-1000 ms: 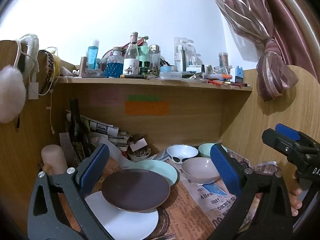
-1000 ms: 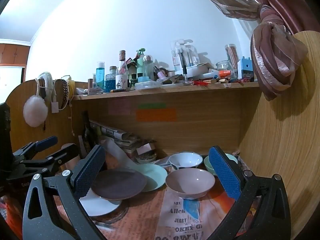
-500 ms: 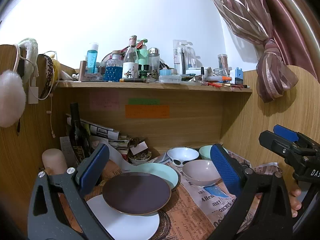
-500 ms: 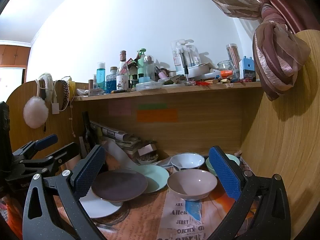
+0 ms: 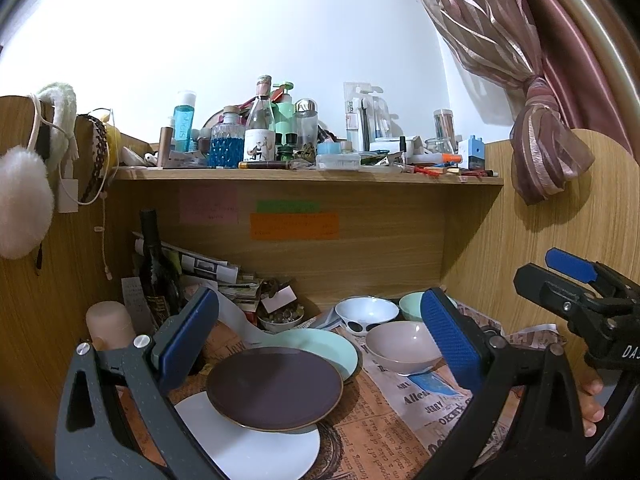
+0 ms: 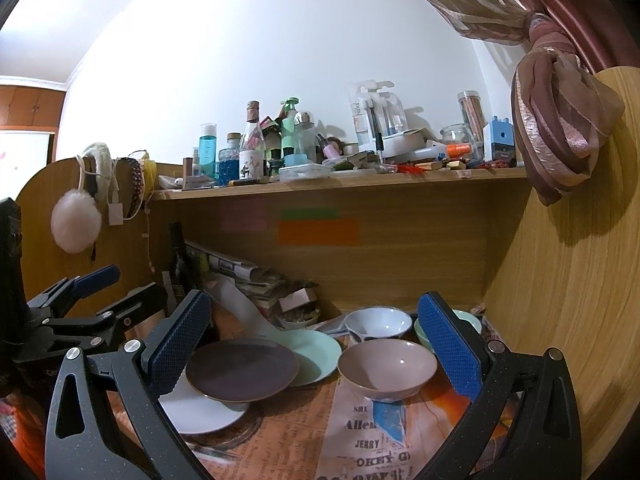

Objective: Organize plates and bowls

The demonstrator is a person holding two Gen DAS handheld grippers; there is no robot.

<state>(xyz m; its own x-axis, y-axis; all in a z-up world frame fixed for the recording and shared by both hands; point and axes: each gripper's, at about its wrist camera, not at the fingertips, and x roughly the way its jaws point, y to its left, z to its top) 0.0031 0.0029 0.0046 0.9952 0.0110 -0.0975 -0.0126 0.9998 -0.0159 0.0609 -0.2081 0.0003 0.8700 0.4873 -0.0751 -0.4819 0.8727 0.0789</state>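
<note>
Both tongs gape wide and hold nothing: the left tongs [image 5: 320, 336] frame the brown plate [image 5: 274, 388] at lower centre, the right tongs [image 6: 314, 346] the pink bowl [image 6: 387, 368]. The brown plate overlaps a white plate [image 5: 256, 446] and a green plate [image 5: 320, 350] on the counter [image 5: 384, 436].

Your wooden desk [image 6: 400, 304] is covered with newspaper [image 6: 372, 440], on which a white plate [image 6: 200, 412] lies at 8 o'clock, a pink bowl [image 6: 386, 368] sits near center, and a white bowl [image 6: 378, 322] stands at 12.
</note>
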